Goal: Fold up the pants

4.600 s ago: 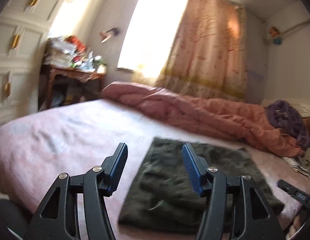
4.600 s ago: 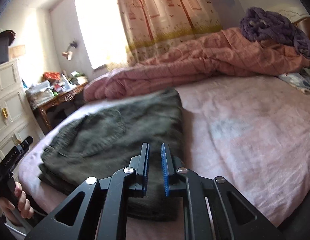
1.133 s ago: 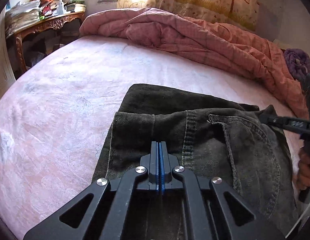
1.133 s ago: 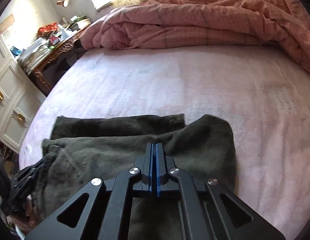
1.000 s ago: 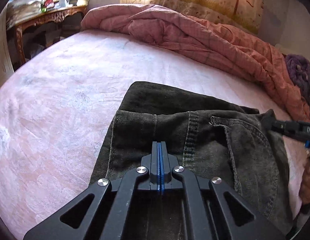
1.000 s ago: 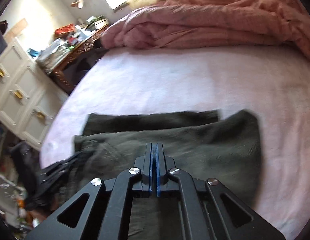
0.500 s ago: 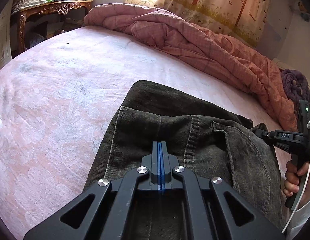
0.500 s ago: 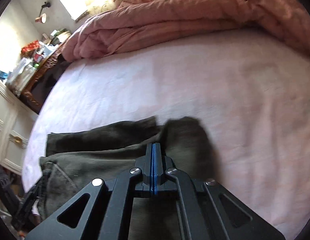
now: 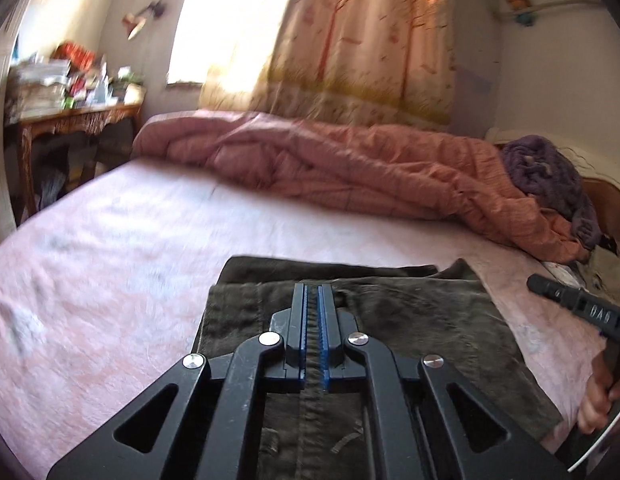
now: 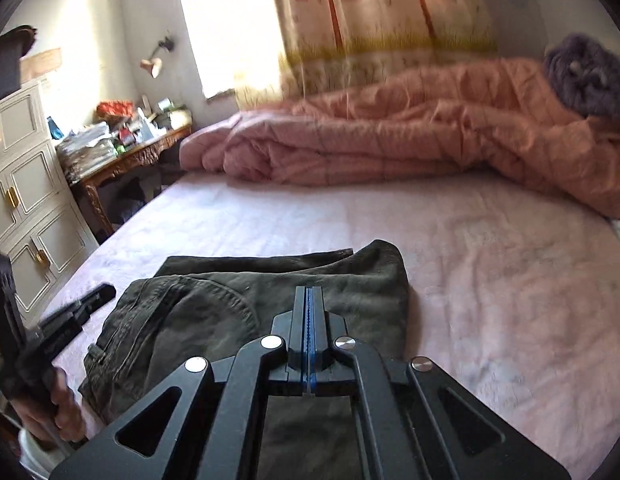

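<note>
Dark olive pants lie folded into a flat rectangle on the pink sheet near the bed's front edge, back pocket up. My left gripper hovers over their left half, pads nearly together with only a thin slit and nothing between them. My right gripper is shut and empty above their right half. Each gripper shows at the edge of the other's view: the right gripper with a hand, and the left gripper with a hand.
A bunched pink quilt runs along the bed's far side, with a purple garment at its right end. A cluttered wooden side table and a white cabinet stand to the left. The pink sheet stretches beyond the pants.
Both grippers have lifted off the pants and tilted upward, so more of the room shows. The left pads have parted by a sliver. The pants lie still.
</note>
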`<state>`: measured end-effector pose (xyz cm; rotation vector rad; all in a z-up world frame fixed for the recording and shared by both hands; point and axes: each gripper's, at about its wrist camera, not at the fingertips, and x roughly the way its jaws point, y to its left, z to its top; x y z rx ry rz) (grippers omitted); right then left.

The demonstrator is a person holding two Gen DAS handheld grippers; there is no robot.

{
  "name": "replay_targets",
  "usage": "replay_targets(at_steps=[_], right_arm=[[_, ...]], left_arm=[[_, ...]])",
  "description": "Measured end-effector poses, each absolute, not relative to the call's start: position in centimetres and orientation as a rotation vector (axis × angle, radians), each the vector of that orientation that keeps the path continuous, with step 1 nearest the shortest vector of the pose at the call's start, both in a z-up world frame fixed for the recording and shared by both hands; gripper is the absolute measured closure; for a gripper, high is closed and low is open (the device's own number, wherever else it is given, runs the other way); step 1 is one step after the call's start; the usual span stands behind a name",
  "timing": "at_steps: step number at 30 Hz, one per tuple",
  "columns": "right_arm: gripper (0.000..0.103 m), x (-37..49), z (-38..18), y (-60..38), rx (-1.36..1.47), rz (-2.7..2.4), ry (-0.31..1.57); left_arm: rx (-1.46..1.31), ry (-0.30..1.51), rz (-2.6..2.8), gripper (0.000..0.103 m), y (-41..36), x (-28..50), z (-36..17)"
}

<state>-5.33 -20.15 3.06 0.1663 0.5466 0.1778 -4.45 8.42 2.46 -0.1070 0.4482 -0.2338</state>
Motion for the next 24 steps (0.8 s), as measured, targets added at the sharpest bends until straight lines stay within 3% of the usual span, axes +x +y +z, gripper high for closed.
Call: replay_targets(at_steps=[9,12,15,19,20,22,23,24], right_arm=[[0.103,-13.8,-3.2,-17.2,0.171,0.131,0.459],[0.103,-14.0,-6.0,-17.2,0.185,0.133,0.496],[0.103,-13.7,-6.6,-16.2,0.064,0.121,0.502],[0.103,-13.3,-6.1,-16.8,0.098,0.147,0.531],[0.103,-13.1,-5.7,-17.3,0.127,0.171,0.545],[0.103,-12.7,-4.5,-19.7,0.247,0.202,0.549],[0.100,-12.6,-4.1,-20.9,0.289,0.198,0.536],[0.095,-12.4,-3.6,-22.0,0.306,0.196,0.526]], left_arm=[[-0.019,0.415,-0.224,0.097,6.8,-10.7,-1.4],[-0.053,0.507,-0.191,0.097,7.4,-10.5,-4.0],[-0.175,0.548,-0.232,0.098,8.9,-10.0,-5.6],[-0.103,0.531,-0.226,0.098,8.0,-10.4,-5.1],[-0.093,0.528,-0.252,0.096,8.0,-10.5,-4.7],[-0.079,0.517,-0.294,0.082,8.4,-10.8,-3.6],[-0.071,0.504,-0.283,0.064,8.7,-11.0,-3.0],[-0.063,0.487,-0.265,0.060,9.1,-11.1,-2.3]])
